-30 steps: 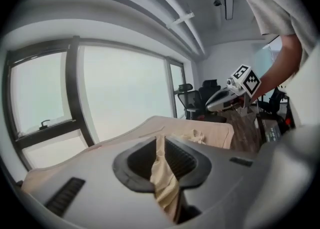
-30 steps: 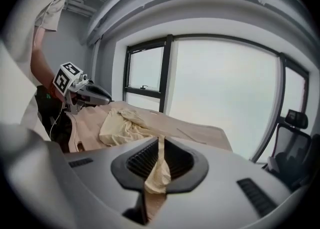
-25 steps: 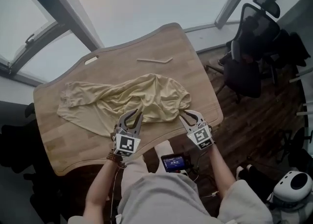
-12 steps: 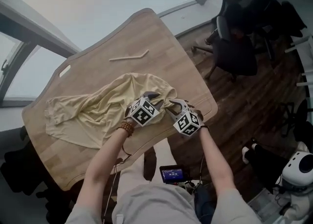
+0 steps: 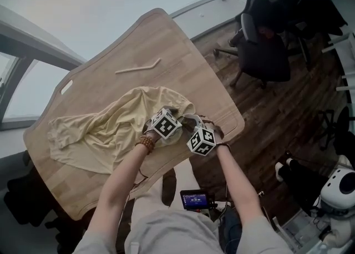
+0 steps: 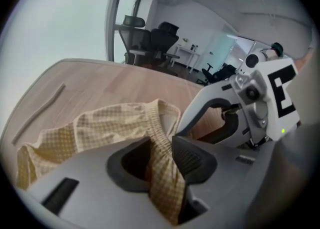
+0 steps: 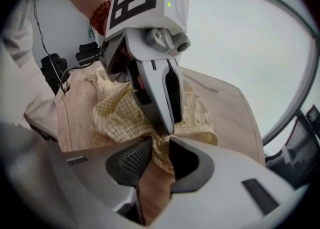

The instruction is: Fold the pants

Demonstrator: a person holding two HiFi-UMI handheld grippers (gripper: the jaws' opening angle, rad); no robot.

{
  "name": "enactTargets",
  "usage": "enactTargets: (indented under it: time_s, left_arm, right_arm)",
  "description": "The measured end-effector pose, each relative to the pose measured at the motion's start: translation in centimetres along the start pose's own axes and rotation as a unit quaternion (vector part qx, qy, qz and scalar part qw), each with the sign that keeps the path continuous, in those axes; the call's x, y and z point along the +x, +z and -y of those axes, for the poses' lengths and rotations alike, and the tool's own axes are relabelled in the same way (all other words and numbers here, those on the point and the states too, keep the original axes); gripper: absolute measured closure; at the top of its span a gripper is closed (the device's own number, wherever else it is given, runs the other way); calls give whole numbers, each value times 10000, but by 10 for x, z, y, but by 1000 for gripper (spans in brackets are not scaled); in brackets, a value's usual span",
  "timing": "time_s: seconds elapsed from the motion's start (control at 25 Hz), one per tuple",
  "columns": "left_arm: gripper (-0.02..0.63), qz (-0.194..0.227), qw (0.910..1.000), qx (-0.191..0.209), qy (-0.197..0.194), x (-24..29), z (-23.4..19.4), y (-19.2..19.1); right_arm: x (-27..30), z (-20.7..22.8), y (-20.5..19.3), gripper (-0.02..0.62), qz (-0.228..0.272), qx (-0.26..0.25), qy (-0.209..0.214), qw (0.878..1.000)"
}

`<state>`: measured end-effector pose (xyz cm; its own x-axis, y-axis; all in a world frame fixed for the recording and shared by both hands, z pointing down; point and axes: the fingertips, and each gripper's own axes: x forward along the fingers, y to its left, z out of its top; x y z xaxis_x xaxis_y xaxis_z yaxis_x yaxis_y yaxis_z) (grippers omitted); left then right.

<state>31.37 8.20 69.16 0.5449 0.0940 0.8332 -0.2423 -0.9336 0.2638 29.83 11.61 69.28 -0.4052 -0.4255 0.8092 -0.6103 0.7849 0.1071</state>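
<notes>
A dark wood floor [image 5: 277,114] with a black office chair [image 5: 266,53] lies beside the light wooden table [image 5: 105,183]. Yellow checked pants [image 5: 100,128] sprawl crumpled across it. At their waistband, the left tool [image 5: 174,111] has just been opening, with cloth loose between its jaws. The right tool [image 5: 191,121], just closing, pinches cloth. A thin stick [image 5: 137,66] lies well apart.

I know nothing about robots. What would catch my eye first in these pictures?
A crumpled pair of yellow checked pants sprawls across a wooden table. At the waistband, by the table's near edge, two hand-held tools meet. The left gripper has just been opening its tongs and the right gripper closing its own, each with cloth between them.
</notes>
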Motion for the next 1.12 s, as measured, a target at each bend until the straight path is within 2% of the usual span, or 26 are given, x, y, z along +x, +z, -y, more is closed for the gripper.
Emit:
enactTargets:
  time_s: [0.08,0.2,0.32,0.44,0.6,0.64,0.72,0.76,0.8,0.84,0.88,0.92,1.0,1.08,1.12]
  left_arm:
    - [501,-86,9999,-46,-40,3,0,-2]
    - [565,111,9996,-238,-87,-8,-7,6]
    - [568,577,9963,-599,-203,-34,-23,24]
    - [568,901,9929,-769,-125,-67,-51,42]
    - [563,833,9932,-805,-126,-91,-78,61]
    - [555,767,9941,-754,-172,-90,-80,66]
    - [515,736,9955,-570,-181,-87,-80,79]
    - [491,803,9955,-474,-157,-86,-80,87]
    - [428,904,9949,-414,-162,-88,-80,95]
    - [402,988,9941,-383,-214,-90,-77,100]
    - [402,992,9940,-320,-320,-92,-71,101]
    - [402,873,9950,-151,-467,-90,-62,95]
    - [402,340,9957,534,-683,-73,-38,71]
    - [402,-151,9917,1139,-572,-45,-25,45]
    - [402,-243,9913,1212,-452,-32,-25,39]
  right_arm:
    - [2,0,1,520,-128,-152,-42,9998]
    - [-4,0,4,575,-204,-382,39,9991]
    - [-23,-2,9,578,36,-574,182,9982]
    - [-50,-10,11,578,364,-885,434,9945]
    - [-79,-21,9,578,657,-1142,951,9867]
    - [-82,-19,3,577,553,-1223,1035,9855]
    - [-83,-6,-19,554,28,-1448,1118,9831]
    - [-84,2,-30,486,-248,-1489,1121,9822]
    - [-85,10,-36,419,-393,-1402,1102,9832]
    - [-88,18,-33,411,-349,-1155,1064,9870]
    - [-90,23,-21,419,-145,-771,1025,9916]
    - [-88,25,-5,454,107,-334,1016,9942]
    - [-74,16,16,468,323,325,1115,9927]
    - [-50,2,16,465,92,459,1193,9918]
    - [-39,-5,12,461,-62,405,1188,9921]
